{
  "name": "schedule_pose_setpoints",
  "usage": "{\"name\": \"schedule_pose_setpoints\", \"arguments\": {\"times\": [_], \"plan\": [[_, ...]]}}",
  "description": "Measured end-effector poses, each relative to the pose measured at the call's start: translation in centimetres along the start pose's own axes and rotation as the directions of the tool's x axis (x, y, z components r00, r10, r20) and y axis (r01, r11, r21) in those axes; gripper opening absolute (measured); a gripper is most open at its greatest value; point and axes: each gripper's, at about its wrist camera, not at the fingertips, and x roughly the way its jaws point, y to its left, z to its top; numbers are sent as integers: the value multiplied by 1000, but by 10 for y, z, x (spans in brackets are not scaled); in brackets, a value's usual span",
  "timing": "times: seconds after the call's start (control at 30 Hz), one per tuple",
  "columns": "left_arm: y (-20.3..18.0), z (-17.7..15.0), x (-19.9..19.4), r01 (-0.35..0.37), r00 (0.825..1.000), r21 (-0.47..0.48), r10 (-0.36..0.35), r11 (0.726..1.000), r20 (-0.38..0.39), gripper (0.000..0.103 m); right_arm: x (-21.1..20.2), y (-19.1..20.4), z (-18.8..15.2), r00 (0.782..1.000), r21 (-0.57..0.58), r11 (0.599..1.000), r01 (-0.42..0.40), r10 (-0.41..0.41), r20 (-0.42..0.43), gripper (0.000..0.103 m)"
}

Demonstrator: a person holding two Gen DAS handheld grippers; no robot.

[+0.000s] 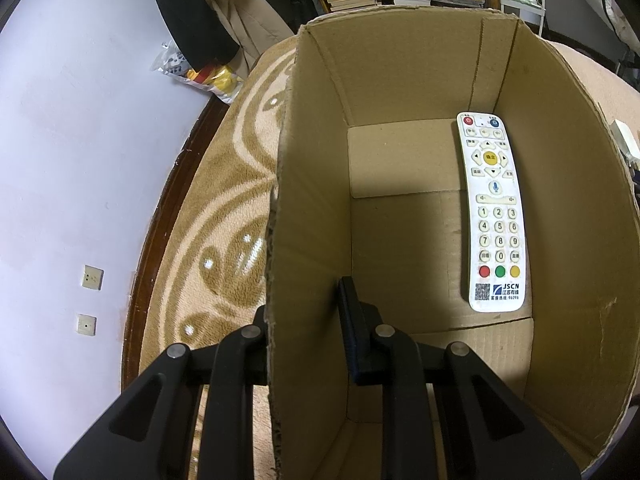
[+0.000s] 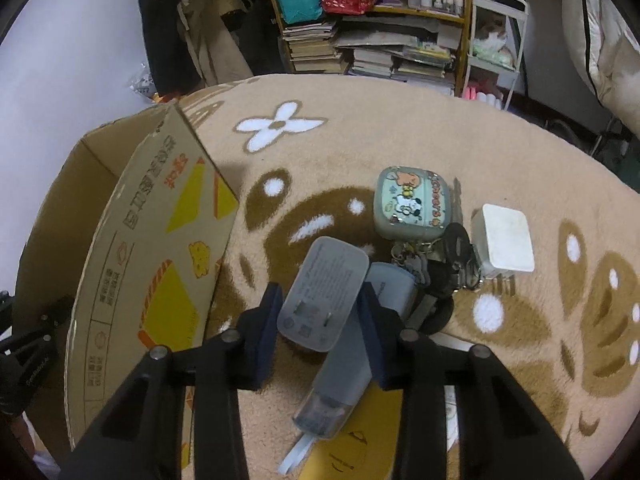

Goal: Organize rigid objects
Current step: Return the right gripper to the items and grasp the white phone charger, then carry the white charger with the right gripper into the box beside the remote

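Observation:
A cardboard box [image 1: 400, 64] stands open on the patterned carpet. Inside it a white remote [image 1: 494, 216] lies flat along the right wall, buttons up. My left gripper [image 1: 304, 312] straddles the box's left wall, one finger outside and one inside, jaws apart. In the right wrist view the same box [image 2: 152, 240] is at the left. My right gripper [image 2: 320, 300] is shut on a pale grey plug adapter [image 2: 324, 276], prongs facing the camera, just right of the box. Under it lies a long grey-blue device [image 2: 344, 376] with a clear end.
On the carpet beyond the right gripper sit a cartoon-print case [image 2: 408, 204], a white cube charger [image 2: 504, 240], a bunch of keys [image 2: 452, 256] and another grey-blue item [image 2: 394, 288]. Shelves of books [image 2: 360, 52] stand behind. A white wall [image 1: 80, 140] borders the left.

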Motion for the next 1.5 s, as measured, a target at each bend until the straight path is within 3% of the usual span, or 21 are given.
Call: {"name": "schedule_pose_setpoints", "arguments": {"times": [0.17,0.57,0.8,1.1,1.3,1.4,1.5], "plan": [[0,-1,0,9,1000,-5,-9,1000,0,20,-8,-1,3,999,19,1000,-14,13,48,30],[5,0,0,15,1000,-13,-15,1000,-1,21,-28,1,7,991,26,997,-69,66,114,30],[6,-1,0,14,1000,-12,-14,1000,0,21,-72,13,20,958,17,992,-122,113,263,30],[5,-2,1,16,1000,-12,-16,1000,-1,21,-108,43,25,908,-46,964,-262,262,326,30],[4,-2,1,18,1000,-9,-18,1000,1,21,-102,68,19,911,-105,955,-277,296,288,30],[5,-2,1,23,1000,-11,-23,1000,1,21,-97,77,14,923,-139,962,-235,266,278,30],[4,-2,0,24,1000,-9,-24,1000,4,21,-98,84,11,922,-166,962,-219,259,286,30]]}}
